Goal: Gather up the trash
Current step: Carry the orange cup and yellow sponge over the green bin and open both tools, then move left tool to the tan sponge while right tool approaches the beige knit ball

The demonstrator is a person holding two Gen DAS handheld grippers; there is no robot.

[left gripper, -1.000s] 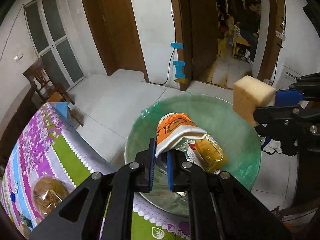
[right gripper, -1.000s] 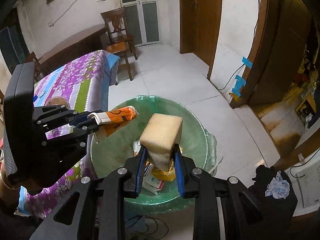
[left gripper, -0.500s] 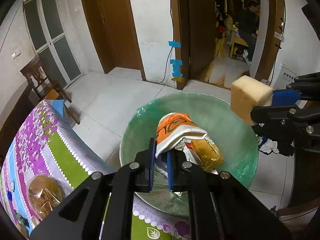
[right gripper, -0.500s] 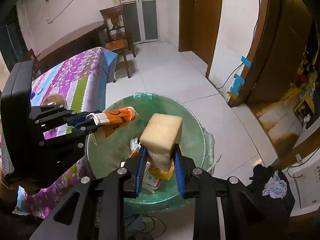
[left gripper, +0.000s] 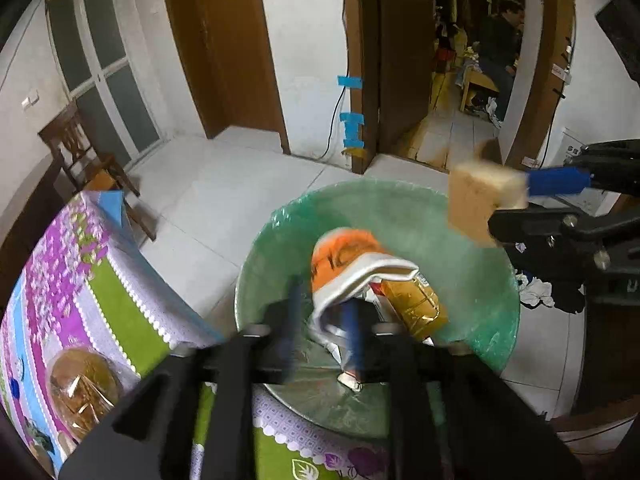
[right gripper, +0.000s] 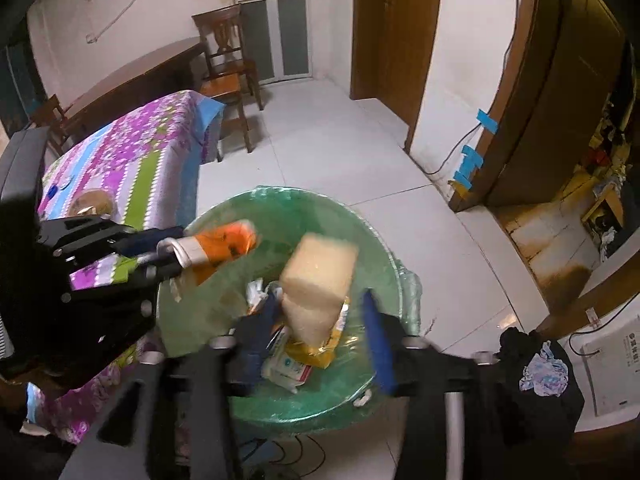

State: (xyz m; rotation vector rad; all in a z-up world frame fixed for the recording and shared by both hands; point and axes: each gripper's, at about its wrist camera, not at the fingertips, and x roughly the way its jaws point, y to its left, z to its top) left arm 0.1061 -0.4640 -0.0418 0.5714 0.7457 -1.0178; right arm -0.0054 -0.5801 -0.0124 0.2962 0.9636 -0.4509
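A bin lined with a green bag (left gripper: 460, 280) (right gripper: 288, 216) stands on the floor below both grippers. My left gripper (left gripper: 322, 322) (right gripper: 160, 248) hangs over its near rim. Its jaws are opening, blurred, and the orange and white wrapper (left gripper: 348, 260) (right gripper: 224, 240) sits loose between the spread fingers. My right gripper (right gripper: 320, 328) (left gripper: 532, 196) is above the bin as well. Its jaws are opening too, with the yellow sponge (right gripper: 320, 280) (left gripper: 480, 196) between them and a gap at the right finger. A yellow packet (left gripper: 416, 308) and a white packet (right gripper: 288, 368) lie in the bin.
A table with a flowery purple and green cloth (left gripper: 60, 280) (right gripper: 132, 152) touches the bin's left side and carries a bagged bun (left gripper: 80, 384). A wooden chair (right gripper: 224, 60) stands behind it. Dark clothes (right gripper: 536, 380) lie on the floor at the right. A person sits beyond the open doorway (left gripper: 500, 32).
Both pairs of jaws were shut on their loads and now stand spread. The sponge and the wrapper have come loose and tilt over the bin. Neither hand has shifted.
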